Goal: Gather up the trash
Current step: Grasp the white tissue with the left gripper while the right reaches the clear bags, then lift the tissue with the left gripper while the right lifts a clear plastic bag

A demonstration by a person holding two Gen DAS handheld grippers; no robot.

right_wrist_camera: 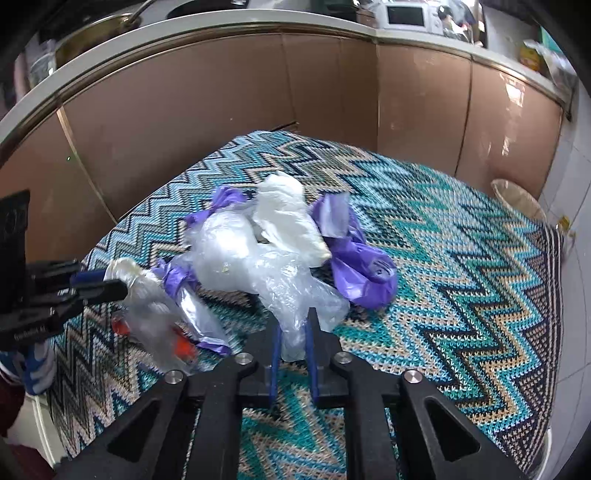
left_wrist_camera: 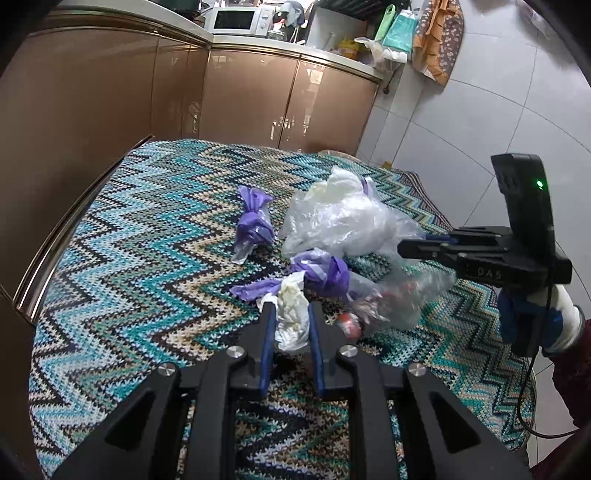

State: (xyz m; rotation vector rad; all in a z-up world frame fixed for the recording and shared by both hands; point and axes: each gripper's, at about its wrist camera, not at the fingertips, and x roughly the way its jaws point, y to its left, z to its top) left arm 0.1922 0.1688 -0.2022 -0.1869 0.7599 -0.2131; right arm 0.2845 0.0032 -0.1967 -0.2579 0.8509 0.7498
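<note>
Where zigzag knit cloth (left_wrist_camera: 140,266) meets brown cabinets (left_wrist_camera: 240,99), left gripper (left_wrist_camera: 291,314) pinching white wad (left_wrist_camera: 291,314), right gripper (right_wrist_camera: 295,325) seemingly clamping clear plastic (right_wrist_camera: 291,288).

Both views ride on the handheld grippers and look forward and steeply down along their own two fingers, close above a table under a zigzag knitted cloth (left_wrist_camera: 122,280) with brown cabinet fronts (left_wrist_camera: 110,96) behind. The left wrist view faces the heap of crumpled plastic trash (left_wrist_camera: 340,229) from its near left side and catches the right gripper (left_wrist_camera: 406,249) entering from the right edge, while the right wrist view faces the same heap (right_wrist_camera: 258,251) from the other side, with the left gripper (right_wrist_camera: 118,286) at its left edge. They share the heap, the cloth, the cabinets and a white microwave (left_wrist_camera: 240,20) on the counter.
</note>
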